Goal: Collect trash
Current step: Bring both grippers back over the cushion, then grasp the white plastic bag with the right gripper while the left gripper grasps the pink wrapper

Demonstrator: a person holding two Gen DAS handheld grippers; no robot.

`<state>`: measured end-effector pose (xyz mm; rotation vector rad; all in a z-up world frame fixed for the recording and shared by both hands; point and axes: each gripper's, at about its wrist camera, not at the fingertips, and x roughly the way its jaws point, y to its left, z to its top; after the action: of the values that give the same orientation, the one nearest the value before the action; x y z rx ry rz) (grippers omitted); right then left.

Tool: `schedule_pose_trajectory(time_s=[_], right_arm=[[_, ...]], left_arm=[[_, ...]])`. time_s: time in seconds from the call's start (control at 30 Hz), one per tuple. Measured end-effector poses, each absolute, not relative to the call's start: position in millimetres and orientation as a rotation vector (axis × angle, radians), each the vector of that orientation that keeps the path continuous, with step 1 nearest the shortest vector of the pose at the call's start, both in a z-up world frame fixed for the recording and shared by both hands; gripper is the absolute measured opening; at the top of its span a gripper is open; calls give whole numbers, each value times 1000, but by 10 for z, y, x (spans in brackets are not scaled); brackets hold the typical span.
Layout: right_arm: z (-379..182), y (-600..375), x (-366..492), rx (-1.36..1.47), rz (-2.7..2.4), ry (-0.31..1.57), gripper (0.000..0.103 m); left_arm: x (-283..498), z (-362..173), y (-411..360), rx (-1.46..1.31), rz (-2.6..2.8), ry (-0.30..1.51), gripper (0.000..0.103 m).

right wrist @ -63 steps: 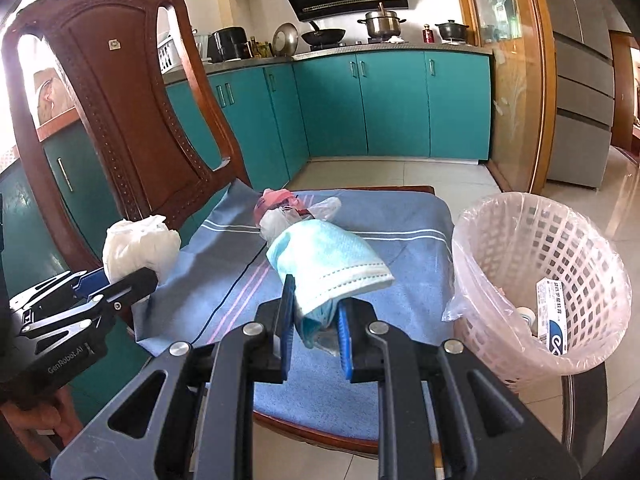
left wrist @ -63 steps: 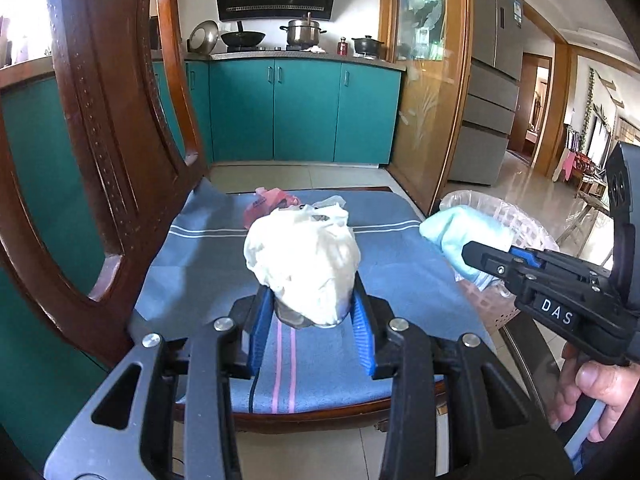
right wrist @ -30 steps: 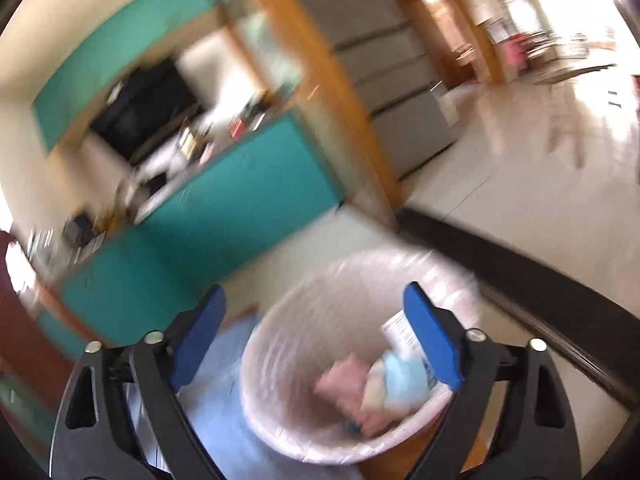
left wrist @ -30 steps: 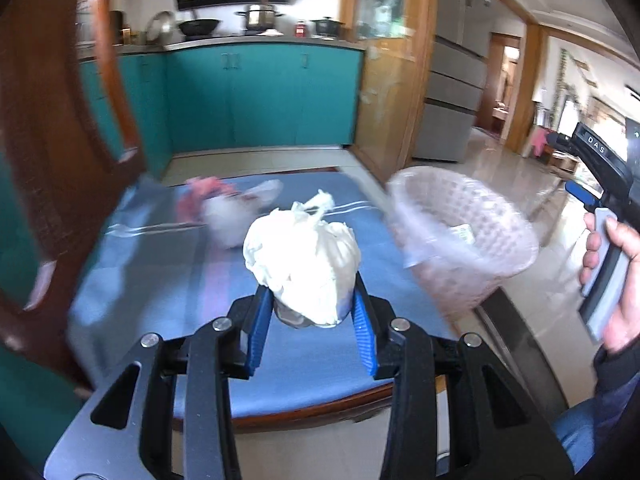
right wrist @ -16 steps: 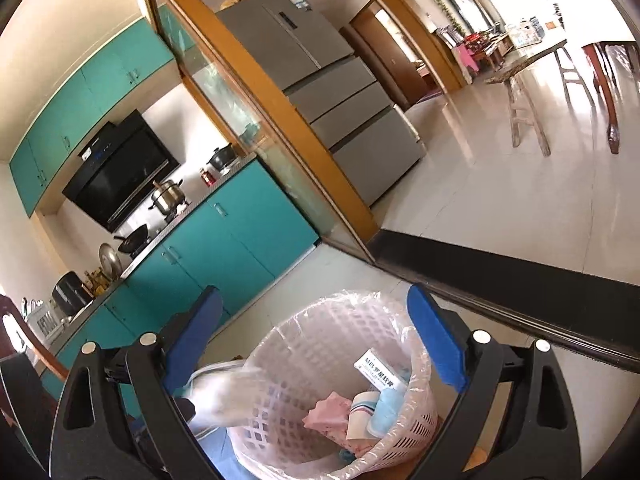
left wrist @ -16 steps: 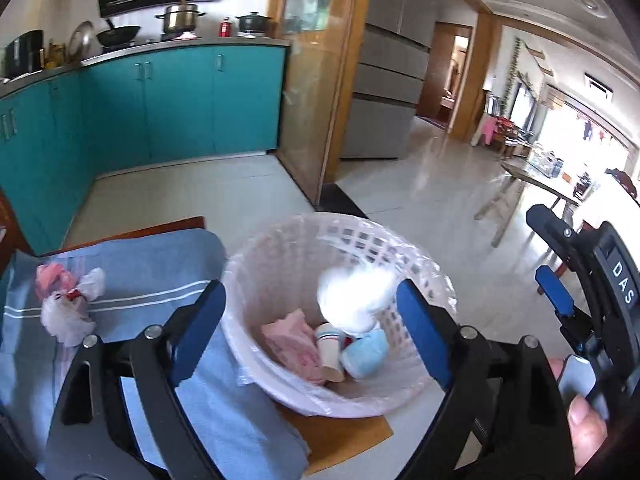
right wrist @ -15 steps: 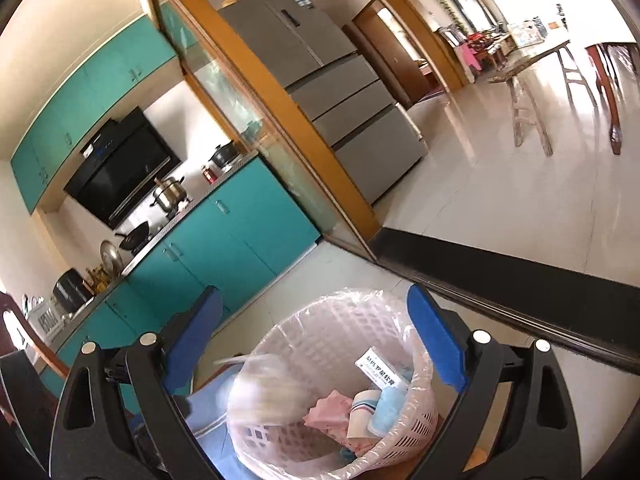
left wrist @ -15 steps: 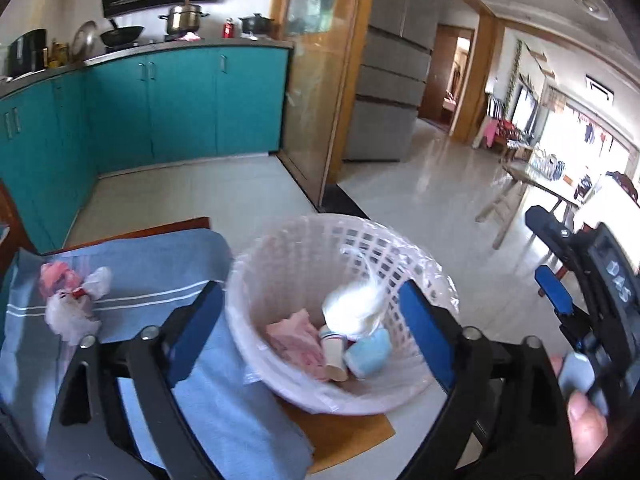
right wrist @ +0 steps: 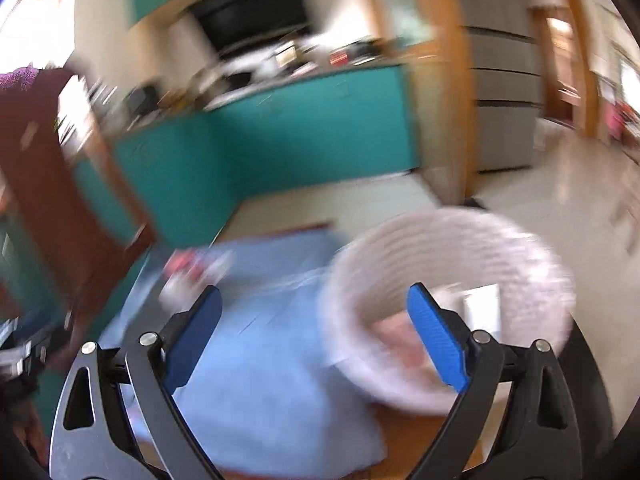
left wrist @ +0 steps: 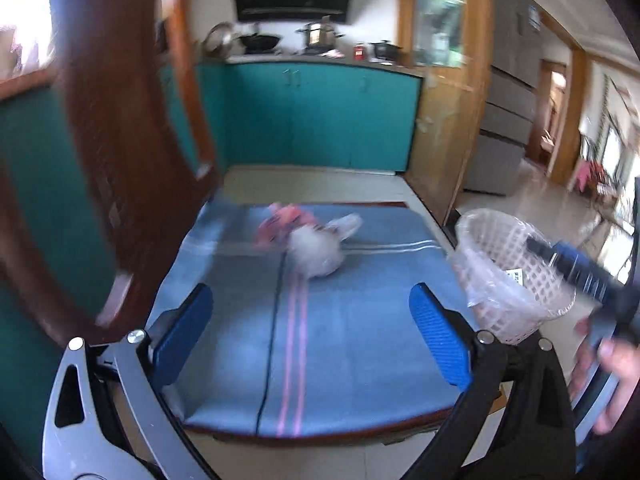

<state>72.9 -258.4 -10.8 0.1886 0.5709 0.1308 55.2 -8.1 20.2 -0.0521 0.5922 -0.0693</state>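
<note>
Now your left tool [left wrist: 310,340] is spreading empty over the striped blue cloth [left wrist: 320,340].
Your right tool [right wrist: 314,334] is gaping empty beside the white lattice basket [right wrist: 500,248]; a crumpled pink-white bundle [left wrist: 312,244] is lying beyond.

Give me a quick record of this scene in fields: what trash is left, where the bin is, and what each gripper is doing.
trash left: pink and white bundle on the blue cloth
bin: white basket, beside the cloth's right edge
left gripper: jaws opening, nothing between them
right gripper: open, empty
image quality: both views motion-blurred
</note>
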Motion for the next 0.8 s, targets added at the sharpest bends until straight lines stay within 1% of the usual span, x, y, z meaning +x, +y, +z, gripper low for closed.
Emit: schedule_pose_trajectory(time_s=[0.1, 0.3, 0.47, 0.63, 0.67, 0.7, 0.77, 0.8], right_arm=[[-265, -2055, 769, 83, 224, 635, 92], [-389, -1411, 1009, -9, 323, 678, 92], [-481, -1013, 1442, -107, 323, 681, 92], [-625, -747, 2085, -142, 285, 745, 91], [-651, -702, 2184, -148, 281, 754, 88], [-688, -682, 2249, -150, 285, 772, 81], [-799, -615, 2383, -171, 300, 856, 34], [-818, -658, 2382, -158, 308, 878, 24]], left_arm=[[592, 138, 51, -56, -52, 631, 98], [563, 135, 131, -31, -55, 589, 98], [715, 25, 325, -66, -15, 637, 98], [763, 111, 496, -126, -16, 623, 98], [767, 108, 500, -130, -18, 624, 98], [780, 98, 499, -131, -20, 627, 98], [800, 50, 473, -123, -27, 636, 98], [819, 15, 449, -115, -31, 645, 98]])
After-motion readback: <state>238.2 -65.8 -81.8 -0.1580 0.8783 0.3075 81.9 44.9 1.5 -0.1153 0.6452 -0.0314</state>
